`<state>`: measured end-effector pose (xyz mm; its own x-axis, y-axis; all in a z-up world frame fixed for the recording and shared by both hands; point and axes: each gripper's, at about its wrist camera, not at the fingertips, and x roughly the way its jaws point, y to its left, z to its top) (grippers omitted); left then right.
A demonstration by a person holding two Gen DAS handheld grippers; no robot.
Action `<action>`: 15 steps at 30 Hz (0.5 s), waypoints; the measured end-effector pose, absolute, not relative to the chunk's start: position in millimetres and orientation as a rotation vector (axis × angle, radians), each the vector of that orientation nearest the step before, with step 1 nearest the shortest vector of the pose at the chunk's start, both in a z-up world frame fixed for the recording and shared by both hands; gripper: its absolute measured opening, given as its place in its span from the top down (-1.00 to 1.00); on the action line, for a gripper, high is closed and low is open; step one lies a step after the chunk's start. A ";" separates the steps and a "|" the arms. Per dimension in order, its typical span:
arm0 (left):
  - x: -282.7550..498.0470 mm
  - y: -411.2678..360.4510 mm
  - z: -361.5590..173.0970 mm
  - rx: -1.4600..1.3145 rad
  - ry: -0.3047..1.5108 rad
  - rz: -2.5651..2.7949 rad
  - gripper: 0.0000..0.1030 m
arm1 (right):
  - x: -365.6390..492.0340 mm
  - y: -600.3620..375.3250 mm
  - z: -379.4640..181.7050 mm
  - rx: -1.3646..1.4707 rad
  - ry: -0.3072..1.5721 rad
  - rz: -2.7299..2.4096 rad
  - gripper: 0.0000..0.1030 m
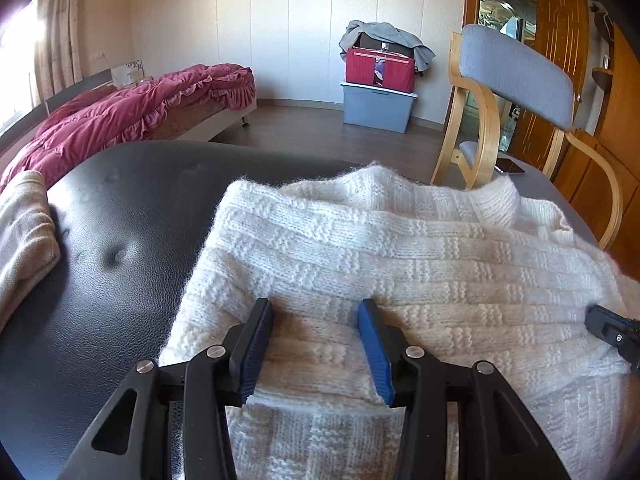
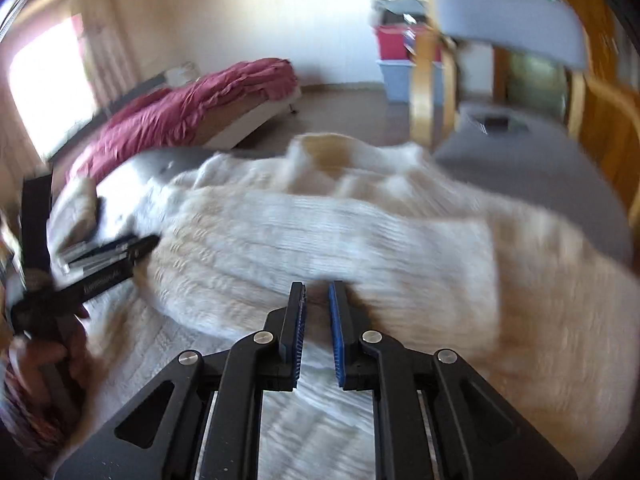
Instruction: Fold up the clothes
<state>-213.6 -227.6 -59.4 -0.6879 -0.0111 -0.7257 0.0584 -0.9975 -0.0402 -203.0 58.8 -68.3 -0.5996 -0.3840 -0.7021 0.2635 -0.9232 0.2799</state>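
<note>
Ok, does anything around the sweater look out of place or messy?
The white knit sweater lies rumpled across the black padded surface, not yet neatly folded. Behind, a grey garment is draped loosely over stacked storage boxes. Nothing looks spilled or damaged.

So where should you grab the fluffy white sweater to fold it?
Grab the near folded edge of the sweater, coming in from the front. It lies flat on the black table, and that thick edge sits right between the left gripper's open jaws.
</note>
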 end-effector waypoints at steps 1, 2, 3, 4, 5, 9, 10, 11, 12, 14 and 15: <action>-214.3 -228.9 -59.8 1.225 0.103 -2.853 0.12 | -202.7 61.5 -67.3 1.161 -0.211 -2.525 0.79; -215.0 -230.1 -60.3 1.225 0.112 -2.856 0.12 | -201.5 62.2 -66.1 1.163 -0.193 -2.540 0.79; -215.7 -231.4 -60.8 1.225 0.122 -2.859 0.12 | -200.3 61.9 -64.6 1.163 -0.171 -2.552 0.79; -216.3 -232.7 -61.2 1.225 0.132 -2.862 0.12 | -197.9 61.8 -62.6 1.165 -0.155 -2.563 0.79; -216.7 -233.6 -61.5 1.224 0.138 -2.863 0.12 | -195.3 61.6 -60.5 1.168 -0.140 -2.573 0.79; -218.1 -236.8 -62.4 1.222 0.159 -2.868 0.12 | -180.4 89.7 -46.9 1.121 -0.182 -2.696 0.71; -218.3 -237.3 -62.6 1.221 0.163 -2.869 0.12 | -174.9 102.8 -45.2 1.112 -0.221 -2.739 0.71; -218.5 -237.9 -62.9 1.220 0.167 -2.870 0.12 | -169.1 116.9 -43.9 1.102 -0.264 -2.783 0.71; -218.7 -238.5 -63.1 1.219 0.170 -2.871 0.12 | -163.4 131.0 -42.5 1.091 -0.308 -2.827 0.71; -218.8 -239.3 -63.0 1.219 0.174 -2.870 0.12 | -151.1 158.2 -47.0 1.096 -0.396 -2.853 0.71; -219.0 -239.3 -62.6 1.219 0.175 -2.870 0.12 | -147.8 167.1 -52.0 1.121 -0.420 -2.846 0.71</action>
